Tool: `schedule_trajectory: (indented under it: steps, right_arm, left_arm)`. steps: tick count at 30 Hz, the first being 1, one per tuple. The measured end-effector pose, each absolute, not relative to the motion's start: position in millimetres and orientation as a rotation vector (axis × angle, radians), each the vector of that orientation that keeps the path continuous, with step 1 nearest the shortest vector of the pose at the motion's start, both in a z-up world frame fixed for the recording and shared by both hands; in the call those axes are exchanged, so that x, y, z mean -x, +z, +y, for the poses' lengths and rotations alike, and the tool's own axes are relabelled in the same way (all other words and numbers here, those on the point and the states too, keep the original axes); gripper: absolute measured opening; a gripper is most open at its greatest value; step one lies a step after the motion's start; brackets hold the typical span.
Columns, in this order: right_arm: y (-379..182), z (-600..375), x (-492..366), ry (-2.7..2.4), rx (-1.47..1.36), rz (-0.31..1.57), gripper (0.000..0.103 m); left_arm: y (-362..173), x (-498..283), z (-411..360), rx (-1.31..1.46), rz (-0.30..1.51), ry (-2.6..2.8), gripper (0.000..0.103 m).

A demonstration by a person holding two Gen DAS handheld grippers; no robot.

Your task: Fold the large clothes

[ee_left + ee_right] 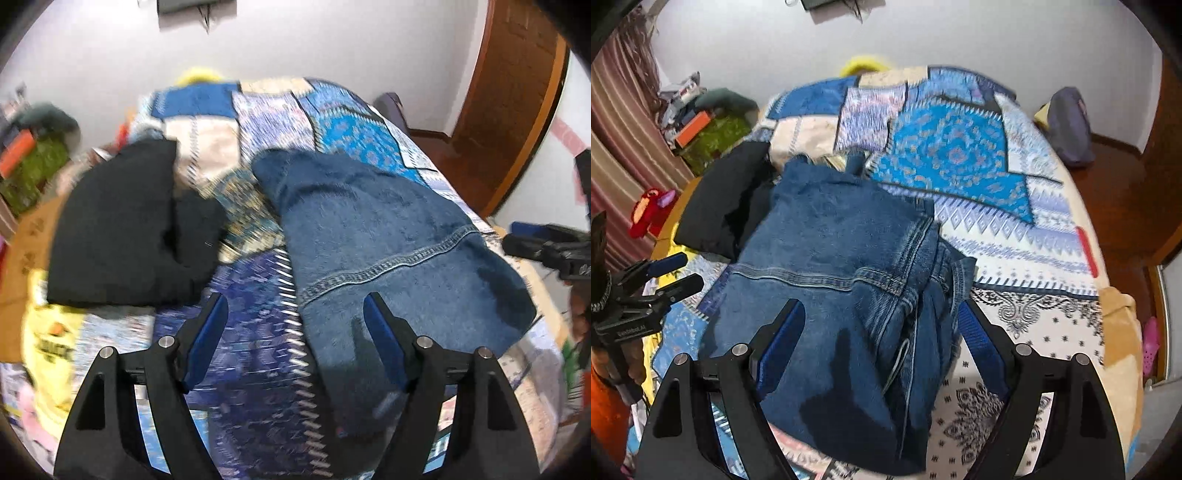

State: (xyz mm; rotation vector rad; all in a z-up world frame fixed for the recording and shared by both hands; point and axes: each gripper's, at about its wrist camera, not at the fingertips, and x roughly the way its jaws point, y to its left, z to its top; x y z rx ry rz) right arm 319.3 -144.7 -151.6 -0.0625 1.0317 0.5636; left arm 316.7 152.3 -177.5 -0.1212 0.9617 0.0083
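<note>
Folded blue jeans (373, 229) lie on the patchwork bedspread (258, 118); the right wrist view shows them with layered edges at the right side (842, 266). My left gripper (295, 314) hovers above the jeans' left edge, open, nothing between its blue pads (207, 332). My right gripper (879, 317) hangs over the jeans' near part, open too, the cloth below its fingers, not pinched. Each gripper shows in the other view: the right one (535, 243) at the far right, the left one (670, 273) at the far left.
A folded black garment (118, 229) lies left of the jeans on the bedspread (960, 155). A yellow bag (51, 343) sits at the bed's left edge. Cluttered shelf (701, 125) and striped curtain (617, 155) left; purple bag (1067, 125) and wooden door (509, 110) right.
</note>
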Motion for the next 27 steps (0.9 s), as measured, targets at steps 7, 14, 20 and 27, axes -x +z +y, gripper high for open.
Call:
schedule_trajectory:
  steps: [7,14,20,27]
  right_arm:
    - [-198.8,-164.1,-347.0,0.566,0.000,1.186,0.082]
    - [-233.1,-185.7,-361.4,0.650,-0.201,1.274,0.101]
    - [-249.4,-182.6,-375.6,0.729,-0.277,1.334,0.103]
    - [-244.0,-173.0,-378.8,0.769,-0.261,1.342,0.097]
  left_arm:
    - [-219.9,-350.4,166.7,0.329,1.090,-0.121,0.075]
    - [-252.0,-372.7,175.5,0.545,1.162,-0.242,0.076]
    - [-266.8,-386.7,175.3,0.608,1.190,-0.296,0.086]
    - [-268.0,-405.4,163.0,0.630,1.203,-0.320,0.094]
